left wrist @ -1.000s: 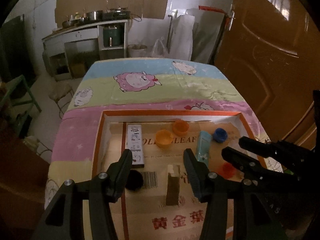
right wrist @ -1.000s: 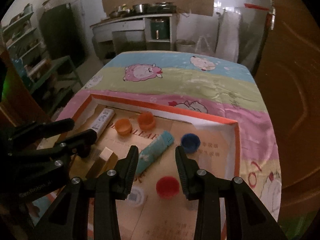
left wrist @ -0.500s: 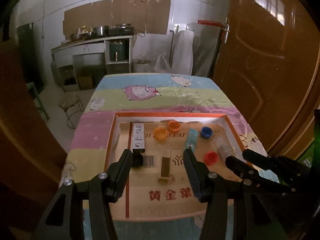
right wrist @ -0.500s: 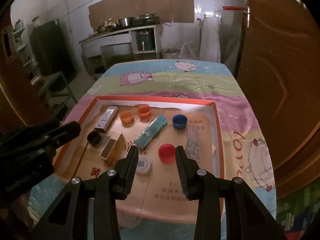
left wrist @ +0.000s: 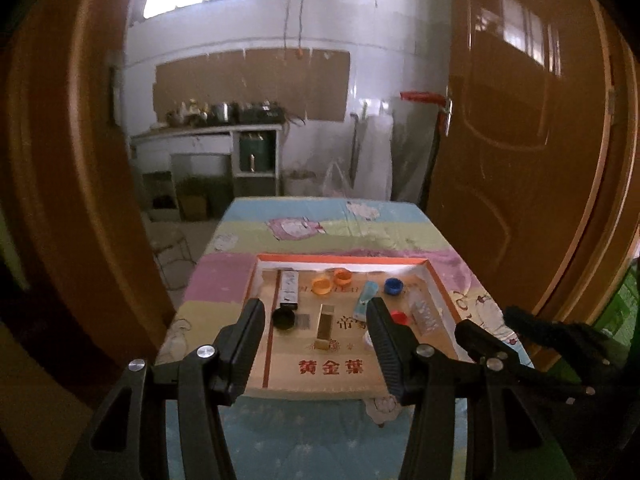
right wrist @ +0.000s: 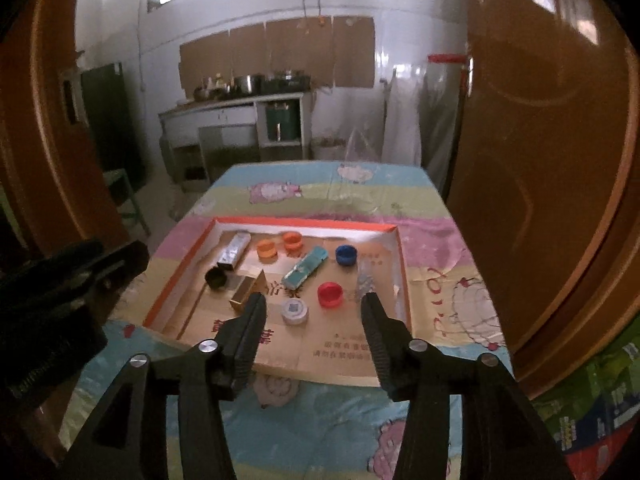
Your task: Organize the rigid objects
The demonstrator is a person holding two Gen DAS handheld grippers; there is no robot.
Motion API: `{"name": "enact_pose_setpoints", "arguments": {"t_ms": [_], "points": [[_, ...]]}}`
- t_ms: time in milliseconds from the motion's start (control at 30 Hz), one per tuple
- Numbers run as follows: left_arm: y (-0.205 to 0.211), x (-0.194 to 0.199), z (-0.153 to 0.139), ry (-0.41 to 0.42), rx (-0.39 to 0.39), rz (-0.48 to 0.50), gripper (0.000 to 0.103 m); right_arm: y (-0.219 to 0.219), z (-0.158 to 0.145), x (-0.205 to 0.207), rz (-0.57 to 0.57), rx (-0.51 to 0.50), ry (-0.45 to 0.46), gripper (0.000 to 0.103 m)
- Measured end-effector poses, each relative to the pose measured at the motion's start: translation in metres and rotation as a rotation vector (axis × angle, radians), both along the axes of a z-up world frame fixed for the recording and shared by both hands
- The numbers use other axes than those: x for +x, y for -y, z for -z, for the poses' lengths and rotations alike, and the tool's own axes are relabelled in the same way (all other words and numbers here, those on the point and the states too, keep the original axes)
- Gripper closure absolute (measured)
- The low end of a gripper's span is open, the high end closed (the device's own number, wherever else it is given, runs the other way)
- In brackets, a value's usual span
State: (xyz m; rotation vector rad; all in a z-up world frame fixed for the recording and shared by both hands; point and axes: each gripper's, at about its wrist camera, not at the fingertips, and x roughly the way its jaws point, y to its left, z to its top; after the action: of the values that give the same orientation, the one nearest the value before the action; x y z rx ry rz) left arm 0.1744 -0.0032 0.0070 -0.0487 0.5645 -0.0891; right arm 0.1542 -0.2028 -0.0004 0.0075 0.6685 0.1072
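Note:
A shallow cardboard tray [left wrist: 439,284] [right wrist: 176,278] with an orange rim lies on the table. It holds two orange caps [right wrist: 267,249], a blue cap [right wrist: 345,255], a red cap [right wrist: 330,293], a black cap [right wrist: 216,278], a white cap [right wrist: 294,311], a teal box [right wrist: 305,267], a gold box [left wrist: 325,322] [right wrist: 248,290], a silver box [left wrist: 289,288] [right wrist: 234,250] and a clear packet [right wrist: 365,283]. My left gripper [left wrist: 316,312] and right gripper [right wrist: 313,306] are both open and empty, held back from the tray's near edge.
The table wears a pastel sheep-print cloth [right wrist: 340,196]. A brown wooden door [left wrist: 520,160] stands close on the right. A kitchen counter [left wrist: 208,132] with pots is at the far wall. A green stool [right wrist: 124,200] stands left of the table.
Both grippers have pulled back and up from the tray, so it looks smaller and farther. The objects in the tray have not moved. Both stay open.

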Motion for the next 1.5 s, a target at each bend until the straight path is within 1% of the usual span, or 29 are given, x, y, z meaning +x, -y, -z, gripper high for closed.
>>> {"name": "enact_pose_setpoints", "arguments": {"t_ms": [33,133,267,333,433,567,700,767,833,867,1000,1167,1500], "points": [[0.000,-0.007,-0.002,0.011,-0.004,-0.005,0.050,0.000,-0.002,-0.004,0.003,0.002,0.009,0.045],[-0.001,-0.029,-0.006,0.047,-0.009,-0.023,0.050,0.001,-0.012,-0.026,0.021,0.002,0.044,0.045],[0.000,-0.055,-0.010,0.067,0.024,-0.052,0.050,0.002,-0.019,-0.050,0.031,0.011,0.068,0.044],[0.002,-0.070,-0.011,0.076,0.052,-0.074,0.050,0.001,-0.022,-0.061,0.029,0.007,0.081,0.041],[0.002,-0.088,-0.010,0.075,0.076,-0.098,0.050,-0.002,-0.027,-0.082,0.029,-0.002,0.110,0.041],[0.000,-0.106,-0.007,0.052,0.036,-0.082,0.050,-0.003,-0.029,-0.107,0.031,-0.005,0.129,0.040],[0.002,-0.125,-0.006,0.054,0.047,-0.074,0.050,-0.004,-0.031,-0.127,0.031,-0.016,0.138,0.040],[0.002,-0.132,-0.006,0.052,0.045,-0.069,0.050,-0.002,-0.031,-0.138,0.034,-0.018,0.141,0.040],[0.002,-0.137,-0.007,0.052,0.045,-0.068,0.050,-0.001,-0.031,-0.143,0.035,-0.014,0.140,0.033],[0.002,-0.141,-0.008,0.051,0.045,-0.067,0.050,0.000,-0.031,-0.148,0.039,-0.011,0.142,0.033],[0.003,-0.151,-0.008,0.062,0.050,-0.073,0.050,0.002,-0.033,-0.162,0.046,-0.008,0.148,0.032],[0.005,-0.160,-0.006,0.051,0.050,-0.056,0.050,0.001,-0.033,-0.176,0.039,-0.004,0.155,0.032],[0.007,-0.177,-0.009,0.070,0.071,-0.063,0.051,-0.006,-0.029,-0.196,0.039,-0.028,0.167,0.032]]}}
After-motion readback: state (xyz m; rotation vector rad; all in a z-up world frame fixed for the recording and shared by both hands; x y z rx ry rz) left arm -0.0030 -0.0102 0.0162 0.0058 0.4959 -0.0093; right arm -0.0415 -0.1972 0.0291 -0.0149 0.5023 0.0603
